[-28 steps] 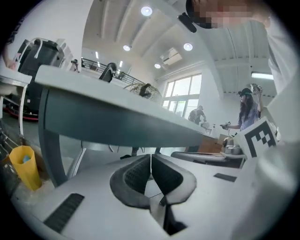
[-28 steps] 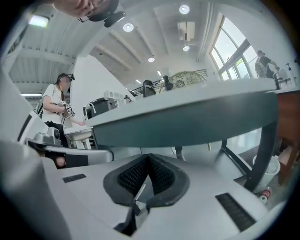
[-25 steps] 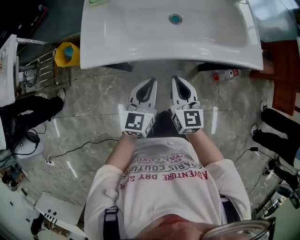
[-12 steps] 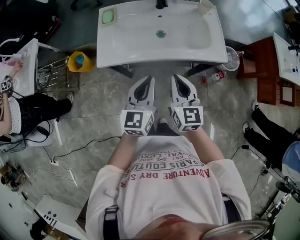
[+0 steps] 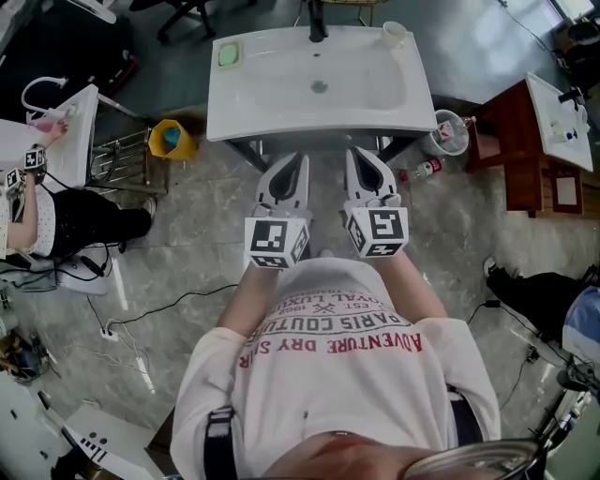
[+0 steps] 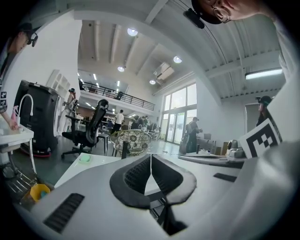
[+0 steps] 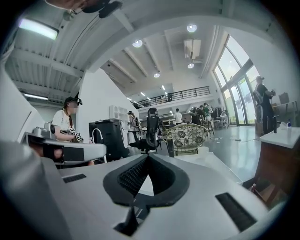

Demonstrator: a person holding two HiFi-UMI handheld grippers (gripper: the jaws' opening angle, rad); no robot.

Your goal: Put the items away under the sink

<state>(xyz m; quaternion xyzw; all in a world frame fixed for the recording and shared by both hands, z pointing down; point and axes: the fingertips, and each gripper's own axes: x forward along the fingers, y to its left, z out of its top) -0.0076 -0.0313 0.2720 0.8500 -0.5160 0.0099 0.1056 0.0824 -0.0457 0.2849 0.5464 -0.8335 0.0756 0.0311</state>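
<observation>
Your left tool (image 5: 301, 161) and right tool (image 5: 354, 155) are both pressed together with nothing between them, side by side before the white rectangular ceramic sink (image 5: 267, 105).

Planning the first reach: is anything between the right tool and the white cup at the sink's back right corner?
Nothing visible does. The right tool, shut and empty, hovers in front of the sink; only its bare basin lies between the tool and the cup. The faucet stands left of that line.
</observation>
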